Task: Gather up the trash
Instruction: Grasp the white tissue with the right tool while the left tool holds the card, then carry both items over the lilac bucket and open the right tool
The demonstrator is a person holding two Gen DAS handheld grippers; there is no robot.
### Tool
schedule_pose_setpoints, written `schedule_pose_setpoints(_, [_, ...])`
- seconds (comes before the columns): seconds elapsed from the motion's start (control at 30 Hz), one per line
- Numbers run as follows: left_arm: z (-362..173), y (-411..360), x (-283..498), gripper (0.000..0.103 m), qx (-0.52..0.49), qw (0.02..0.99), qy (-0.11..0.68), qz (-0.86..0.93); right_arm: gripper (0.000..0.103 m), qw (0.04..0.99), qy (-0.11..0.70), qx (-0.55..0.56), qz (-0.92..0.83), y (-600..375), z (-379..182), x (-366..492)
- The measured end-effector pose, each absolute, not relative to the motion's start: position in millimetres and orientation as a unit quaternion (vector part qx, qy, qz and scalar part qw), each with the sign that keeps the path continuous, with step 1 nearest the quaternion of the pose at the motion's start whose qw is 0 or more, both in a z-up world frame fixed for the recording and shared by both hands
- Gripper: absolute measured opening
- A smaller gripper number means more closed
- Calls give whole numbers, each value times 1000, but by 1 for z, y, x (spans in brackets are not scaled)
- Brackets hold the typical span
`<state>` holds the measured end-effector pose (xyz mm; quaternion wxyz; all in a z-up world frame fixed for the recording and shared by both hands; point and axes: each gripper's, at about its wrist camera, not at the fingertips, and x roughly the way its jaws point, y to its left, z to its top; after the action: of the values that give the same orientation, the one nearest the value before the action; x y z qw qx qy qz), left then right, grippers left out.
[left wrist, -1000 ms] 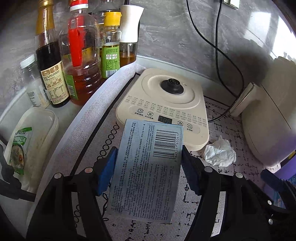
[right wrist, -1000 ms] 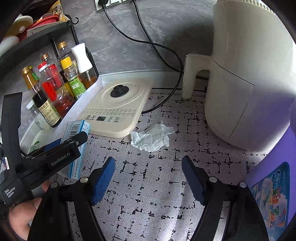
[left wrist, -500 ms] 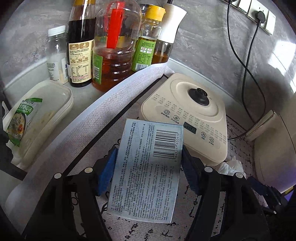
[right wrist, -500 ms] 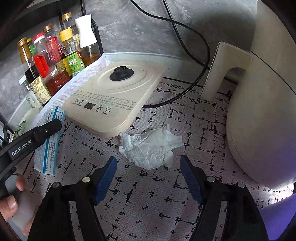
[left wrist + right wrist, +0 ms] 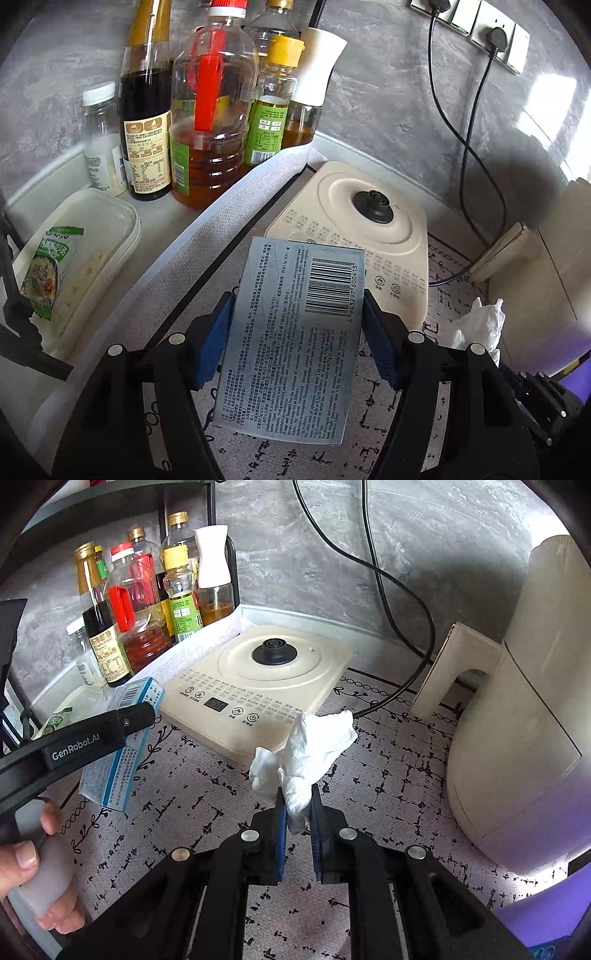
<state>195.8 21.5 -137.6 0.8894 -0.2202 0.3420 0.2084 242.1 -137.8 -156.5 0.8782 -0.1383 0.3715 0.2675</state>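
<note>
We've got the left gripper (image 5: 297,339) clamped on the blue box (image 5: 291,339), held up in front of the induction cooker (image 5: 255,679). Right gripper (image 5: 297,812) pinches the crumpled tissue (image 5: 306,753) just before the cooker, so both trash pieces can go together.

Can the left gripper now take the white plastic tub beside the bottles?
Probably not: the left gripper is already shut on the blue box, so it has no free jaws for the tub.
</note>
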Motion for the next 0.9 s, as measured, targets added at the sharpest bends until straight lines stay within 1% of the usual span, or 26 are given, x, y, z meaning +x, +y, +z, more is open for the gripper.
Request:
schedule_pose_setpoints(0.3, [-90, 5, 198, 67, -172, 917, 329, 144, 12, 910, 337, -75, 230, -151, -106, 209])
schedule_pose_setpoints(0.57, [-49, -33, 208, 67, -132, 941, 306, 63, 13, 938, 296, -37, 178, -179, -60, 183])
schedule_pose_setpoints(0.9, [-21, -97, 217, 67, -95, 952, 288, -35, 13, 959, 268, 1, 90, -243, -31, 169])
